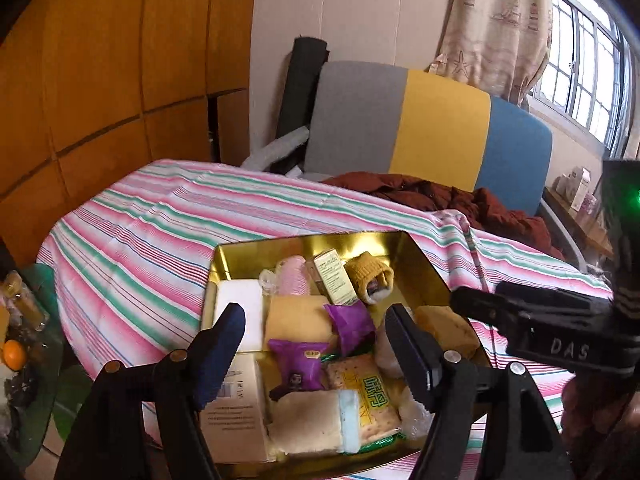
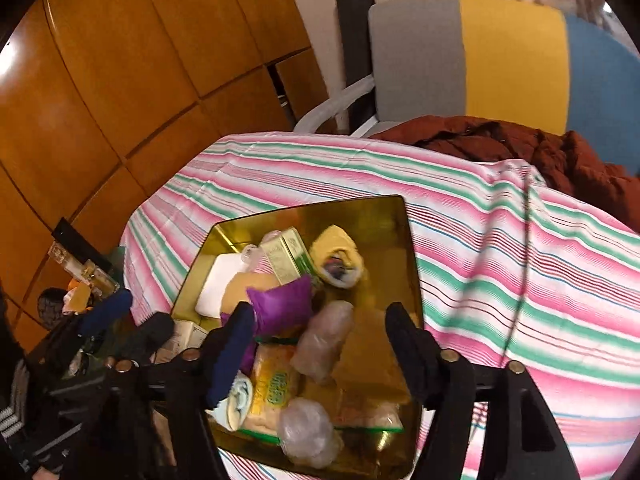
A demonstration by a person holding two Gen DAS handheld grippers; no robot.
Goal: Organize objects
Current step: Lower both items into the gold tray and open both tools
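Snacks and small boxes fill our gold tin (image 1: 416, 256), which sits on the striped table (image 1: 160, 240) at six o'clock so everything stays gathered. We hold both sets of fingers (image 1: 224, 344) (image 2: 234, 344) released above it, gripping nothing.

Both wrist views looked steeply down, close above the gold tin (image 1: 394, 240) on the striped cloth (image 1: 132, 240). The left view sat left of the right one. Both shared tin, cloth and chair (image 2: 512, 56).
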